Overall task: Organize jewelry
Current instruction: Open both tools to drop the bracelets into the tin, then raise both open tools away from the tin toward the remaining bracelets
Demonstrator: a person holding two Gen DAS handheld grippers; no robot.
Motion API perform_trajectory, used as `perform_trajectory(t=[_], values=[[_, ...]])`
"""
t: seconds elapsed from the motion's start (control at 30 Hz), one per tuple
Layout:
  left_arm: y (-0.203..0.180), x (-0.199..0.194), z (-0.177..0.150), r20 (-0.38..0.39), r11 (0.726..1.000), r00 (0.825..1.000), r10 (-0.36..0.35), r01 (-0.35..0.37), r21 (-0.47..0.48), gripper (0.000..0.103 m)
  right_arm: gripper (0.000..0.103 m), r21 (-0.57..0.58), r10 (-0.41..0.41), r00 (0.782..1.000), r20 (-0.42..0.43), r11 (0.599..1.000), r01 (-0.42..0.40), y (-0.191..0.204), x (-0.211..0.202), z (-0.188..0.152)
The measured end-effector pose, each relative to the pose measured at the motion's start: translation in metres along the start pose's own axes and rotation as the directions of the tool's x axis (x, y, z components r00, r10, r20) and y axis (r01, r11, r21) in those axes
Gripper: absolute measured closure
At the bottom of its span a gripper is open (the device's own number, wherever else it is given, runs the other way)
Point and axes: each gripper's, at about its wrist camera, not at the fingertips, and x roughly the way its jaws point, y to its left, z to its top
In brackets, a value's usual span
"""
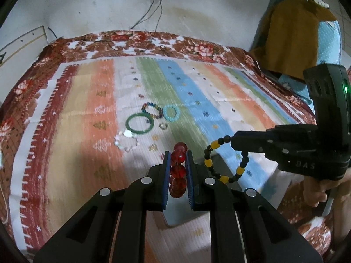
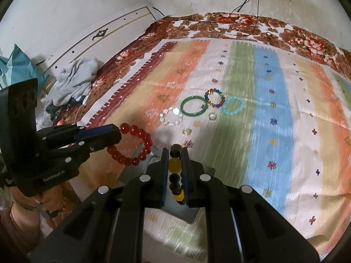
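Note:
My left gripper [image 1: 178,154] is shut on a red bead bracelet [image 1: 178,171], held above the striped cloth; both also show in the right wrist view, gripper [image 2: 119,131] and bracelet [image 2: 140,146]. My right gripper [image 2: 175,151] is shut on a yellow-and-black bead bracelet [image 2: 174,165], which also shows in the left wrist view [image 1: 216,151] hanging from that gripper [image 1: 232,140]. On the cloth lie a green bangle [image 2: 193,109], a multicolour bead bracelet [image 2: 215,98], a turquoise bracelet [image 2: 233,105], a pale bead bracelet [image 2: 172,116] and two small rings [image 2: 212,116] [image 2: 187,131].
A striped cloth [image 2: 272,114] covers a bed with a floral blanket [image 2: 241,22]. A grey box [image 2: 184,212] sits under the grippers near the front edge. Crumpled grey clothes [image 2: 74,76] lie at left. Cables [image 1: 151,11] hang on the wall behind.

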Motion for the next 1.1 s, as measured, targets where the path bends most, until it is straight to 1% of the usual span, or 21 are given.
perform_trajectory(t=[0.13,0.33,0.37,0.4,0.43,0.47,0.5,0.57,0.73,0.77,0.8,0.83,0.9,1.03,1.1], values=[[-0.004,0.001,-0.008,-0.019,1.0,1.0,-0.007,0.008,0.008,0.09,0.09,0.003,0.003,1.0,-0.013,1.0,-0.003,0.002,0.002,-0.006],[-0.003,0.008,-0.011,-0.046,1.0,0.999,-0.011,0.01,-0.011,0.09,0.089,0.011,0.016,0.999,-0.034,1.0,-0.016,0.003,0.007,-0.007],[-0.002,0.009,-0.01,-0.051,1.0,0.999,-0.015,0.014,-0.017,0.088,0.08,0.013,0.017,0.999,-0.043,1.0,-0.017,0.002,0.008,-0.007],[-0.001,0.009,-0.01,-0.05,1.0,0.999,-0.012,0.011,-0.023,0.078,0.062,0.014,0.01,0.999,-0.05,1.0,-0.009,0.002,0.01,-0.008],[0.001,0.009,-0.009,-0.044,1.0,0.999,0.003,-0.004,-0.028,0.071,0.057,0.013,-0.006,0.999,-0.046,1.0,0.006,0.002,0.01,-0.008],[0.002,0.008,-0.008,-0.035,1.0,0.999,0.015,-0.016,-0.027,0.064,0.055,0.008,-0.016,0.999,-0.04,1.0,0.016,0.002,0.01,-0.008],[0.003,0.007,-0.007,-0.028,0.999,0.999,0.026,-0.027,-0.026,0.061,0.055,0.006,-0.021,0.999,-0.036,1.0,0.021,0.002,0.009,-0.008],[0.007,0.007,-0.006,-0.029,0.999,0.999,0.035,-0.036,-0.035,0.06,0.055,0.019,-0.024,0.999,-0.033,1.0,0.024,-0.002,0.009,-0.007],[0.016,0.01,-0.002,-0.031,0.994,0.994,0.101,-0.102,-0.036,0.053,0.055,0.048,-0.038,0.999,-0.033,0.998,0.039,-0.012,0.011,-0.003],[0.017,0.011,0.0,-0.032,0.993,0.993,0.109,-0.11,-0.033,0.052,0.052,0.052,-0.04,0.999,-0.031,0.998,0.041,-0.013,0.011,-0.002],[0.019,0.012,0.001,-0.033,0.993,0.993,0.117,-0.118,-0.031,0.051,0.046,0.057,-0.039,0.999,-0.03,0.998,0.041,-0.014,0.011,-0.002],[0.02,0.013,0.003,-0.032,0.991,0.991,0.131,-0.131,-0.028,0.05,0.044,0.065,-0.037,0.999,-0.027,0.997,0.039,-0.016,0.012,-0.002],[0.024,0.016,0.006,-0.033,0.986,0.986,0.162,-0.162,-0.025,0.047,0.043,0.071,-0.038,0.999,-0.023,0.997,0.04,-0.017,0.012,0.001],[0.031,0.02,0.013,-0.035,0.98,0.98,0.195,-0.196,-0.027,0.046,0.043,0.052,-0.083,0.997,-0.012,0.995,0.083,-0.017,0.015,0.006],[0.031,0.021,0.014,-0.029,0.978,0.977,0.209,-0.21,-0.02,0.043,0.04,0.074,-0.061,0.998,-0.018,0.995,0.062,-0.021,0.018,0.008]])
